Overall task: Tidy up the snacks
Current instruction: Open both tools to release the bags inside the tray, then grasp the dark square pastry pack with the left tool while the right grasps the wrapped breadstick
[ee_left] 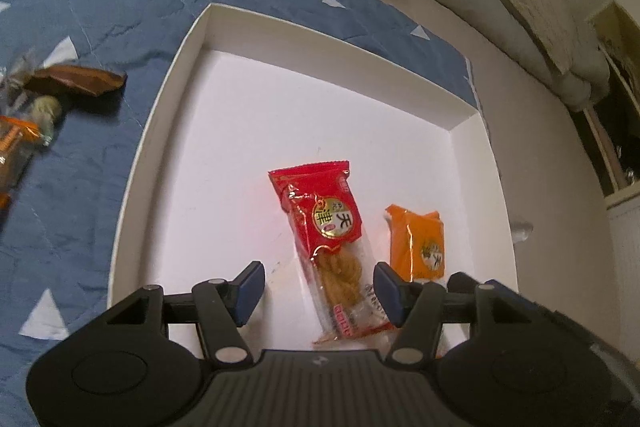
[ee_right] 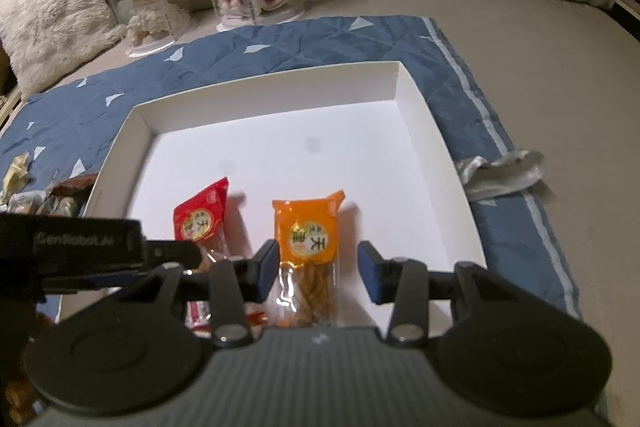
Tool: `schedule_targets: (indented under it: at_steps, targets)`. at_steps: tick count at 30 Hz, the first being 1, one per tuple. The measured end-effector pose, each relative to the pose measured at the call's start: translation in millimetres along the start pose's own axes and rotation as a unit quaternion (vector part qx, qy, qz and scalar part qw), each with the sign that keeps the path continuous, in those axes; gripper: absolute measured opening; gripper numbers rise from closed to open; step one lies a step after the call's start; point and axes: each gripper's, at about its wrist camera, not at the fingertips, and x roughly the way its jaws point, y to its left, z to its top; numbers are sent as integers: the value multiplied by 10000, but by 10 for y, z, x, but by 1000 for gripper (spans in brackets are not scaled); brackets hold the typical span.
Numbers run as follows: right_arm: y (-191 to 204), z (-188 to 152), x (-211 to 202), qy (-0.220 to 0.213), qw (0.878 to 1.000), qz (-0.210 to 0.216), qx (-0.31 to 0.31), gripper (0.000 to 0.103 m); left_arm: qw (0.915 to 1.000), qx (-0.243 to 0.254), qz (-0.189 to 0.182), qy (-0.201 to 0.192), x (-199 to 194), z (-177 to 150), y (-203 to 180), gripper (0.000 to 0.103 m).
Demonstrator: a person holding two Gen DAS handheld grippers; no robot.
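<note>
Both grippers, left (ee_left: 318, 291) and right (ee_right: 318, 273), are gaping over red pack (ee_left: 332, 251) and orange pack (ee_right: 310, 259) in the tray (ee_right: 264, 91); loose snacks (ee_left: 76, 83) are lying at 9 o'clock, blurred.

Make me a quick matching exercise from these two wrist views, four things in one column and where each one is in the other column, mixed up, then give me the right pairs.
Things:
1. red snack packet
2. orange snack packet
3. brown snack packet
4. white box

Places:
A. on the blue quilt, outside the box
B. between the open left claw fingers
C. resting on the quilt, holding two packets
D. between the open right claw fingers

Pairs: 1-B, 2-D, 3-A, 4-C
</note>
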Motion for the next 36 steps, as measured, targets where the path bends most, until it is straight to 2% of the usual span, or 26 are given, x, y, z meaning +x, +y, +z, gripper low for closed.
schedule_targets:
  at_steps: [5, 8, 17, 19, 25, 36]
  targets:
    - [-27, -28, -125, -39, 9999, -56, 93, 50, 9996, 269, 99, -59, -133, -34, -49, 67]
    - [-43, -47, -232, -111, 9998, -94, 162, 54, 9990, 418, 130, -96, -226, -82, -95, 72]
    - [-161, -113, -570, -359, 9986, -211, 320, 74, 9957, 851, 293, -236, -487, -216, -141, 96]
    - [-176, -137, -634, -397, 9983, -259, 343, 84, 9951, 893, 330, -264, -541, -237, -134, 102]
    - [-179, -211, -776, -545, 9973, -398, 290, 103, 9923, 1064, 482, -401, -683, -289, -82, 103]
    - [-17, -235, -847, -592, 9972, -427, 159, 103, 9893, 1138, 644, -642, -952, -228, 190, 103]
